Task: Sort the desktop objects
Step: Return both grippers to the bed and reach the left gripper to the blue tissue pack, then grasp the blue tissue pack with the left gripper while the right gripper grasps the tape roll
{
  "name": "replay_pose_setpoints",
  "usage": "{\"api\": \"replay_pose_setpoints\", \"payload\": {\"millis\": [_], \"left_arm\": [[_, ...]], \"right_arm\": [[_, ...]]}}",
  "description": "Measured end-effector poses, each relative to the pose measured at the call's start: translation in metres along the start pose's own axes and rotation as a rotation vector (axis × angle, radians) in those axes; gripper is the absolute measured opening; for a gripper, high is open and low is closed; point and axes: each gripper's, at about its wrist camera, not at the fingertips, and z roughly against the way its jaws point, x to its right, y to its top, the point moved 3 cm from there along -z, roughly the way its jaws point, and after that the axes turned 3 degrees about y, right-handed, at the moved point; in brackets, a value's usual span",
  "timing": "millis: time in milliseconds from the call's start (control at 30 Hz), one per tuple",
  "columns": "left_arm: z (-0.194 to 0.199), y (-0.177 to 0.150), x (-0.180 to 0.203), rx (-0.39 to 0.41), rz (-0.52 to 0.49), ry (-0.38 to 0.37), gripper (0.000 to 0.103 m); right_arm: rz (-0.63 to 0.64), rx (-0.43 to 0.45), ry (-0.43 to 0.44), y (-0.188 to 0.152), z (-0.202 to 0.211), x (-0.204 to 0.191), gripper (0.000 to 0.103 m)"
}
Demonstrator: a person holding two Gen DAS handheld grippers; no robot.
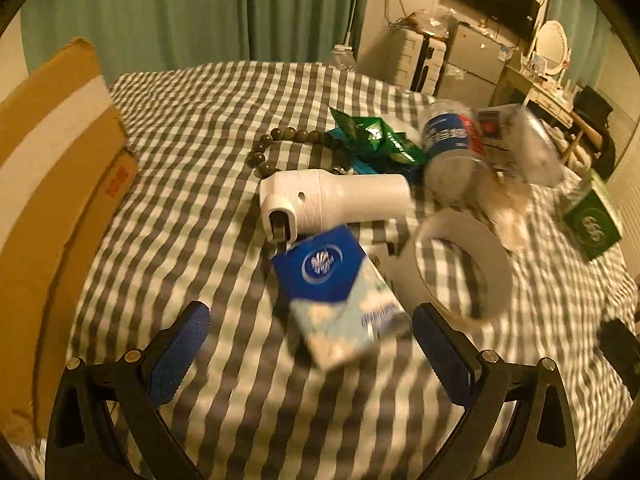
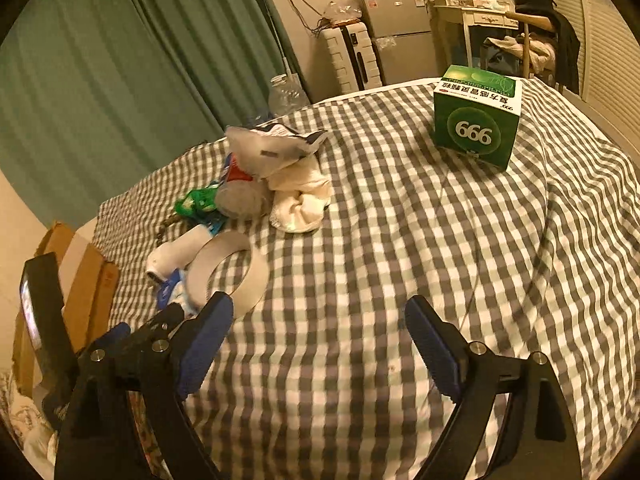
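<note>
On the checked tablecloth (image 1: 200, 208) lies a blue and white tissue pack (image 1: 340, 296). My left gripper (image 1: 312, 344) is open, and the pack's near end lies between its blue pads without touching them. Beyond the pack are a white spray dispenser (image 1: 336, 200), a roll of clear tape (image 1: 460, 264), dark beads (image 1: 272, 148), green packets (image 1: 372, 136) and a water bottle (image 1: 448, 148). My right gripper (image 2: 318, 324) is open over bare cloth with nothing between its fingers. The tape roll (image 2: 228, 272) sits just beyond its left finger. A green box (image 2: 476, 120) stands far right.
A cardboard box (image 1: 52, 184) stands at the table's left edge. A white cloth (image 2: 300, 200) and a clear wrapper (image 2: 272, 148) lie in the pile. Behind the table are green curtains, a suitcase (image 2: 352, 56), a small fridge and a chair.
</note>
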Motion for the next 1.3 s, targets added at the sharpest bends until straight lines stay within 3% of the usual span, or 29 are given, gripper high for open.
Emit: {"api": "replay_pose_setpoints", "payload": {"millis": [167,267,367,433,567,667,833,967,1067,1133,1267,1300], "left_arm": [[-0.031,0.003,-0.003,-0.059,-0.028,0.034,0.103],[-0.027,0.001,-0.015,-0.016,-0.006,-0.024,0.102],[-0.019,-0.002,-0.026,0.014,-0.010,-0.089,0.089],[-0.016,-0.008,-0.033,0.028,-0.014,-0.141,0.087],[-0.006,-0.026,-0.055,0.105,-0.021,-0.194,0.082],[-0.006,-0.026,-0.067,0.114,0.021,-0.228,0.082],[-0.008,-0.023,-0.063,0.116,-0.005,-0.199,0.083],[-0.015,-0.018,-0.042,0.088,-0.069,-0.169,0.101],[-0.022,-0.011,-0.033,0.081,-0.108,-0.153,0.101],[-0.024,-0.010,-0.037,0.083,-0.089,-0.165,0.096],[-0.021,-0.008,-0.055,0.094,-0.030,-0.167,0.054],[-0.021,-0.009,-0.058,0.086,-0.023,-0.178,0.054]], "right_arm": [[0.030,-0.017,-0.005,0.004,-0.018,0.000,0.088],[0.102,-0.016,0.040,0.006,-0.025,-0.015,0.088],[0.209,-0.012,0.097,0.003,-0.034,-0.042,0.088],[0.282,-0.026,0.131,-0.003,-0.041,-0.059,0.093],[0.346,-0.072,0.129,-0.013,-0.059,-0.077,0.096],[0.371,-0.077,0.113,-0.014,-0.068,-0.085,0.098],[0.381,-0.082,0.084,-0.009,-0.087,-0.094,0.099],[0.360,-0.079,0.065,-0.003,-0.100,-0.096,0.099],[0.362,-0.103,0.046,0.001,-0.111,-0.096,0.099],[0.365,-0.115,0.040,0.000,-0.117,-0.097,0.099],[0.355,-0.124,0.071,0.001,-0.112,-0.095,0.085],[0.352,-0.124,0.071,0.001,-0.111,-0.095,0.084]]}}
